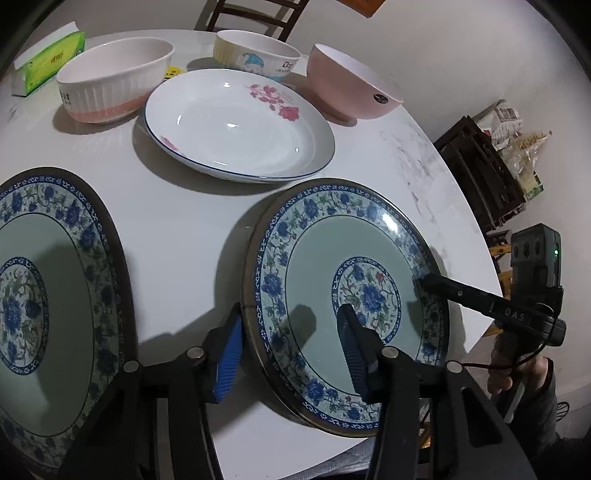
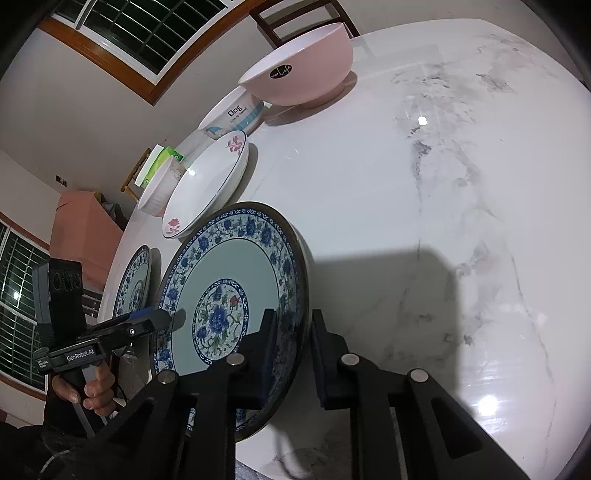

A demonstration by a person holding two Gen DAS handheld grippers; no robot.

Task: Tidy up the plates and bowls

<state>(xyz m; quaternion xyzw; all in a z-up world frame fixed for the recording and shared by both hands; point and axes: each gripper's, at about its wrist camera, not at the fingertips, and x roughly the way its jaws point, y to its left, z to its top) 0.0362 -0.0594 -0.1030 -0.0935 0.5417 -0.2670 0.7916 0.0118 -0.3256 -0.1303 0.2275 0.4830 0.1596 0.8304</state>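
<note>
A blue-flowered plate [image 1: 317,295] [image 2: 229,295] lies on the white table near its front edge. My left gripper [image 1: 291,350] is open, its fingers straddling the plate's left rim. My right gripper [image 2: 293,350] straddles the plate's right rim with a gap at each pad; it also shows in the left wrist view [image 1: 424,282]. A second blue-flowered plate [image 1: 48,295] [image 2: 135,280] lies to the left. A white plate with pink flowers [image 1: 236,125] [image 2: 207,184] lies behind.
A ribbed white-and-pink bowl [image 1: 110,81], a cartoon-printed bowl [image 1: 258,55] and a pink bowl [image 1: 351,85] [image 2: 299,66] stand at the back. A green tissue box [image 1: 48,59] is far left. A chair [image 1: 255,14] stands beyond the marble table [image 2: 443,184].
</note>
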